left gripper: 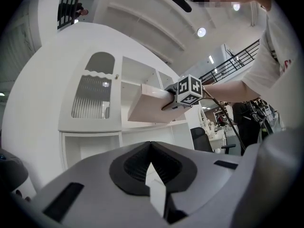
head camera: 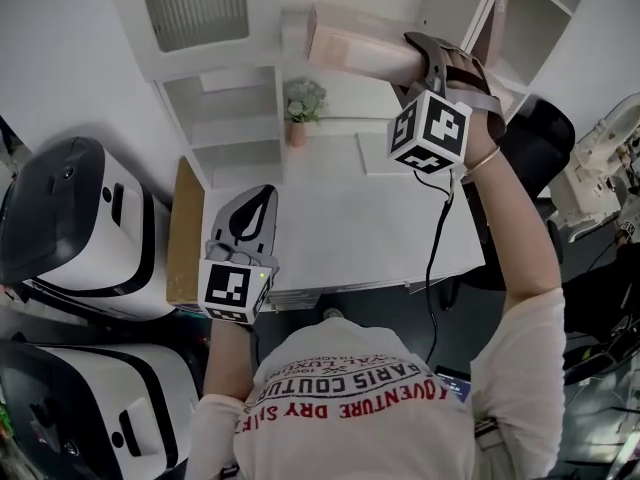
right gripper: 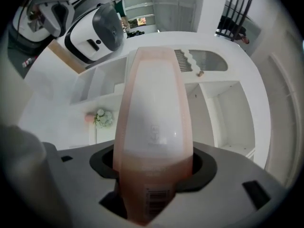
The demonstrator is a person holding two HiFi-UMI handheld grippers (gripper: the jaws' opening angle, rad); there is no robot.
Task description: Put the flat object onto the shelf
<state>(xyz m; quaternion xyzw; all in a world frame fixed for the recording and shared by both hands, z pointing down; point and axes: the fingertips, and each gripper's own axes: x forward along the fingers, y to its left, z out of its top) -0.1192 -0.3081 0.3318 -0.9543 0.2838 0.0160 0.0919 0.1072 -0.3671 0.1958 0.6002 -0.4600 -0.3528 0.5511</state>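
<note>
Right hand-held gripper (head camera: 425, 53): It is held up high. Its jaws are clamped on one end of the flat box.
Flat box (right gripper: 154, 108): It is pink and long. It is up in the air, above the surface, and it sticks out from the jaws toward the shelf. The left gripper view shows it tilted, close to the open parts of the shelf. I cannot tell if it touches the shelf.
Left hand-held gripper (head camera: 262, 196): It is low down, over the near edge of the surface. Its jaws are together, with nothing between them.
Shelf (head camera: 225, 118): It is white and has open parts, one above the other. It stands at the back of the surface.
Surface (head camera: 350, 218): It is white and flat, below both hand-held grippers.
Flower pot (head camera: 302, 103): It is small and stands at the back of the surface, just beside the shelf.
Brown board (head camera: 185, 233): It is at the left edge of the surface.
White machines (head camera: 80, 228): Two big ones stand to the left of the surface.
</note>
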